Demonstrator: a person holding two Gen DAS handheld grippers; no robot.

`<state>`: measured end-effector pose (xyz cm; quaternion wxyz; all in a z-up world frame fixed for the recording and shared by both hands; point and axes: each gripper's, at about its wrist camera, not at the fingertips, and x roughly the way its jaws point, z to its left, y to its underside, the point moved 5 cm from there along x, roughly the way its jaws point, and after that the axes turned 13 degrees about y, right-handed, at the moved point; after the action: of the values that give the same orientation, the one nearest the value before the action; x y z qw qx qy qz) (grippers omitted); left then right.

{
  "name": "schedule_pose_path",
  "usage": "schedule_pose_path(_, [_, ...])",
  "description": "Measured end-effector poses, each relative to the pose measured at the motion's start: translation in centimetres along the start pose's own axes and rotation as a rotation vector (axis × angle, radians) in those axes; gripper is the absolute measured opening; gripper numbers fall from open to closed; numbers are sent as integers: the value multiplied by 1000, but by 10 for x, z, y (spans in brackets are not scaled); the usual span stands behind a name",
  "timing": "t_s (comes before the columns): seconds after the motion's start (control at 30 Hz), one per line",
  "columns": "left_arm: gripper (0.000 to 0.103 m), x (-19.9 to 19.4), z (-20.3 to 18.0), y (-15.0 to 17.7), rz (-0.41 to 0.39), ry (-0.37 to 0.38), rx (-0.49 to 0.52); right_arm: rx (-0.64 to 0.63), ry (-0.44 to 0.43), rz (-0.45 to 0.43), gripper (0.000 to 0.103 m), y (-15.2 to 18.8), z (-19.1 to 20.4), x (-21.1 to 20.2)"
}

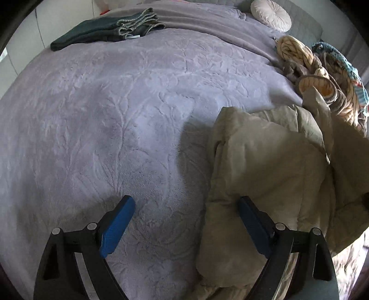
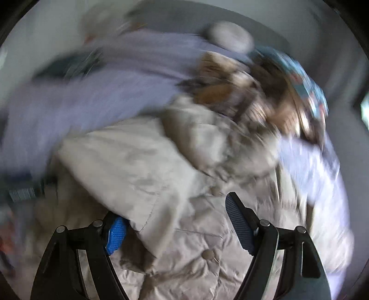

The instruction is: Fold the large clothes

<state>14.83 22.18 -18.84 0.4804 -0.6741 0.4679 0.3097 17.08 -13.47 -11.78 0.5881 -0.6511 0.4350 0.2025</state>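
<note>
A beige puffy jacket [image 1: 265,166] lies crumpled on the right side of a lavender bedspread [image 1: 115,115]. My left gripper [image 1: 185,203] is open and empty, just above the bed, its right finger over the jacket's left edge. In the right wrist view, which is blurred by motion, the same jacket [image 2: 161,166] fills the middle, with buttons showing. My right gripper [image 2: 177,214] is open over the jacket; a fold of the fabric covers part of its left finger [image 2: 116,233].
Folded dark jeans [image 1: 108,28] lie at the far left of the bed. A round pale cushion [image 1: 271,15] sits at the head. A pile of striped and teal clothes [image 1: 322,73] lies at the right edge, also blurred in the right wrist view [image 2: 265,92].
</note>
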Motion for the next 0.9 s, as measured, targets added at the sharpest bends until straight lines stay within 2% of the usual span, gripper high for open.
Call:
schedule_pose_path(0.03, [92, 3, -6, 1, -2, -4, 2, 76, -17, 30, 82, 3, -16, 2])
schedule_pose_path(0.1, [72, 10, -30, -8, -29, -12, 15, 261, -94, 134, 82, 15, -56, 20])
schedule_pose_path(0.13, [59, 8, -35, -12, -28, 1, 21, 331, -134, 179, 82, 22, -67, 29])
schedule_pose_path(0.17, [51, 5, -39, -15, -29, 19, 23, 409, -182, 227, 80, 29, -78, 38])
schedule_pose_path(0.2, [48, 1, -42, -18, -37, 37, 27, 504, -242, 276, 65, 36, -89, 48])
schedule_pose_path(0.23, [38, 0, -49, -22, -44, 64, 38, 569, -284, 311, 50, 43, -94, 55])
schedule_pose_path(0.27, [37, -2, -57, -25, -44, 98, 55, 626, -325, 354, 16, 48, -99, 64])
schedule_pose_path(0.3, [37, -4, -65, -26, -46, 120, 75, 663, -349, 365, 9, 50, -104, 68])
schedule_pose_path(0.37, [37, 3, -78, -26, -37, 120, 129, 709, -368, 332, 9, 49, -112, 64])
schedule_pose_path(0.43, [37, 23, -86, -20, 8, 80, 161, 714, -351, 320, 8, 53, -118, 59])
schedule_pose_path(0.53, [37, 51, -88, -8, 54, 48, 178, 722, -288, 384, 8, 76, -128, 74])
schedule_pose_path(0.6, [37, 57, -89, -3, 46, 28, 193, 735, -308, 412, 8, 91, -129, 84])
schedule_pose_path(0.7, [37, 60, -89, -4, 48, 11, 201, 704, -306, 406, 9, 87, -132, 83])
schedule_pose_path(0.8, [37, 56, -89, -5, 54, -3, 205, 702, -261, 406, 19, 92, -147, 70])
schedule_pose_path(0.9, [37, 41, -94, -2, 45, -31, 205, 686, -155, 388, 19, 96, -169, 53])
